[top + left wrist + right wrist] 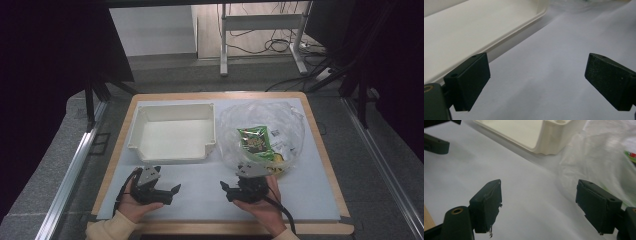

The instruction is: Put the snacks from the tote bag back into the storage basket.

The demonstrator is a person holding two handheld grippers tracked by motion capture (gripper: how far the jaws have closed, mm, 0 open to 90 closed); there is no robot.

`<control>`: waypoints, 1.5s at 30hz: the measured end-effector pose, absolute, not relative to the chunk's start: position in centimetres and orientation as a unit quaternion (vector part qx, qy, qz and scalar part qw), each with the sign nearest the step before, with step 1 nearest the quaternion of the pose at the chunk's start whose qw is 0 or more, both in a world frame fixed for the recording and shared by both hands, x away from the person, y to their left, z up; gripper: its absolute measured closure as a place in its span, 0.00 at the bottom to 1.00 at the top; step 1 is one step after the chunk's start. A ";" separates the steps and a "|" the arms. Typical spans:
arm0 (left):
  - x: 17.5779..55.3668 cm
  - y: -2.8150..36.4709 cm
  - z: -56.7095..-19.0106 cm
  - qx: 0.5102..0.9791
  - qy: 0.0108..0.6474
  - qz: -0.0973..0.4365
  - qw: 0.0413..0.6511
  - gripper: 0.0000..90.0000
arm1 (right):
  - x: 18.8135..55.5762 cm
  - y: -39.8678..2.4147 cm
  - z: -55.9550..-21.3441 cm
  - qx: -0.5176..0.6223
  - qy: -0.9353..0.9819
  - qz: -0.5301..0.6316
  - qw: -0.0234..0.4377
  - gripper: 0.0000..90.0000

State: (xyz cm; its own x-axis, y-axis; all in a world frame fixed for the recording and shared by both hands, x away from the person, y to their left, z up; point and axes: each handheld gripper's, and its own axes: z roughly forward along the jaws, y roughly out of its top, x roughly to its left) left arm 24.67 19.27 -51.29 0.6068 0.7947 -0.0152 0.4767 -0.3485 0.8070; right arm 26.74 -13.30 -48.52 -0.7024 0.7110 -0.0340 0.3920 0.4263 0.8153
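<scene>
Both tools wide apart, nothing held. Right tool (227, 189) by the clear crinkly plastic bag (290, 125), center-right: pinch loose film, not the green snack pack (253, 140). Left tool (170, 192) idle, lower left.

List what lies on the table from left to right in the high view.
left gripper → white tray → right gripper → clear plastic bag holding a green snack packet.

We see the white table mat (200, 192) brightly and evenly lit from above, while the room around it falls nearly black. Glare whitens the clear plastic bag (235, 120). In both gripper views the 2 near jaws look soft, shadows faint.
</scene>
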 end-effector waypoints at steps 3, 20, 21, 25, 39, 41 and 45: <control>24.7 19.4 -51.3 0.796 0.401 0.196 0.410 0.06 | 27.1 -14.5 -48.4 0.342 0.821 0.422 0.177 0.26; 24.1 19.3 -51.3 0.802 0.381 0.192 0.418 0.12 | 27.5 -13.8 -48.4 0.337 0.829 0.426 0.136 0.25; 24.2 19.3 -51.4 0.802 0.382 0.191 0.416 0.11 | 27.4 -13.8 -48.3 0.334 0.830 0.423 0.141 0.25; 24.2 19.4 -51.3 0.802 0.384 0.190 0.417 0.11 | 27.4 -13.7 -48.3 0.335 0.831 0.423 0.139 0.25; 24.4 19.6 -51.4 0.804 0.385 0.180 0.417 0.10 | 27.8 -12.1 -46.6 0.324 0.831 0.423 0.160 0.24; 24.5 19.6 -51.5 0.802 0.386 0.180 0.418 0.09 | 28.0 -12.1 -46.4 0.323 0.830 0.426 0.159 0.24; 24.5 19.6 -51.6 0.801 0.390 0.179 0.418 0.09 | 28.5 -12.0 -45.0 0.318 0.826 0.436 0.164 0.25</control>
